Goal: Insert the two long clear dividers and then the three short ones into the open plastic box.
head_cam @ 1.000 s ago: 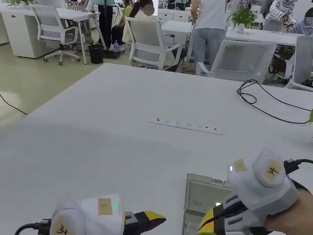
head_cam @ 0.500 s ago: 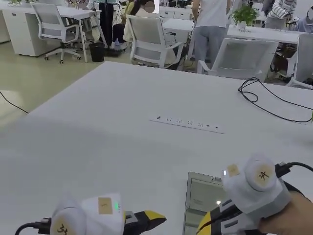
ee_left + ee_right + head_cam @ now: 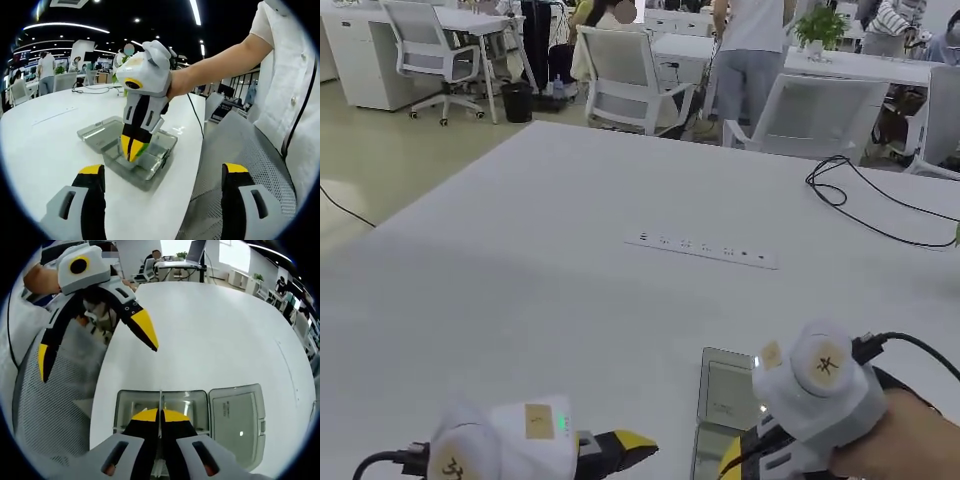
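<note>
The clear plastic box [image 3: 128,405] lies open near the table's front edge, its lid [image 3: 238,421] flat beside the tray. My right gripper [image 3: 160,415] hangs over the tray, shut on a thin clear divider [image 3: 161,399] that stands on edge and reaches down into the tray. In the left gripper view the right gripper [image 3: 132,148] points steeply down into the box [image 3: 162,145]. My left gripper [image 3: 162,172] is open and holds nothing, level with the table a little to the left of the box. The head view has the left gripper [image 3: 625,448], the right gripper [image 3: 732,462] and the lid [image 3: 725,385] at its bottom edge.
A white power strip [image 3: 700,248] lies mid-table and a black cable [image 3: 860,200] loops at the far right. White office chairs [image 3: 635,80] and standing people are beyond the far edge. A grey mesh chair seat [image 3: 220,150] is beside the table's near edge.
My right gripper has shifted a little to the left and lower over the box. The left gripper has stayed where it was.
</note>
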`<state>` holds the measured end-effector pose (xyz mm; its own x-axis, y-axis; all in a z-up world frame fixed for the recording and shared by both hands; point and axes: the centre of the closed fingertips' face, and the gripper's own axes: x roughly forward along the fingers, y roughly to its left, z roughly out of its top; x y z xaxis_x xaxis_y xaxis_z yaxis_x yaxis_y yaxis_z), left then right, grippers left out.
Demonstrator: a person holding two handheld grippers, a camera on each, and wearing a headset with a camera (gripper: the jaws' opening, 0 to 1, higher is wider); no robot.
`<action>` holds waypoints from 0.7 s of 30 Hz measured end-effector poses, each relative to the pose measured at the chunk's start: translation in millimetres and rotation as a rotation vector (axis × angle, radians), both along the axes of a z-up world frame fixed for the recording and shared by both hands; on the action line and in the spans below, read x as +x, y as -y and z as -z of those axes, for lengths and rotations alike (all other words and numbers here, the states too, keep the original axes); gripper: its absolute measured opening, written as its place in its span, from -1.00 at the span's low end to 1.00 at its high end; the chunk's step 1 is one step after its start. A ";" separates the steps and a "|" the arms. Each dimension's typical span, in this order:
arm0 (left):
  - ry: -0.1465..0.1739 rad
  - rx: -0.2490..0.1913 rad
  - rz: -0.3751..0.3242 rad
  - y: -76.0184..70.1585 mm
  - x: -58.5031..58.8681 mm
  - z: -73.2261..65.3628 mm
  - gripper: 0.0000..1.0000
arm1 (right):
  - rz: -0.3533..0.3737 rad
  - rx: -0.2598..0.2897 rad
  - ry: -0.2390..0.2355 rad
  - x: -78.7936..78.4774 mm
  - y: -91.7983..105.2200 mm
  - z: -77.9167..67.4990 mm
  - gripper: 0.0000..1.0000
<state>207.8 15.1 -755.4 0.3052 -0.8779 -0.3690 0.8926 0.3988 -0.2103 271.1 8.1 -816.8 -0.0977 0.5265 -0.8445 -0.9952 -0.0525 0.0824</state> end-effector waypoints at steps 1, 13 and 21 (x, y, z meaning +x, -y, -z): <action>0.000 0.001 0.000 0.0 0.2 0.4 0.98 | 0.003 -0.008 0.001 0.1 -0.2 1.5 -0.94; -0.003 0.011 0.001 -0.2 1.1 1.4 0.97 | 0.003 -0.016 0.012 0.6 0.8 4.5 -0.93; -0.004 0.017 0.000 -1.6 1.0 0.6 0.97 | 0.081 0.069 -0.016 5.9 -0.9 -12.1 -0.86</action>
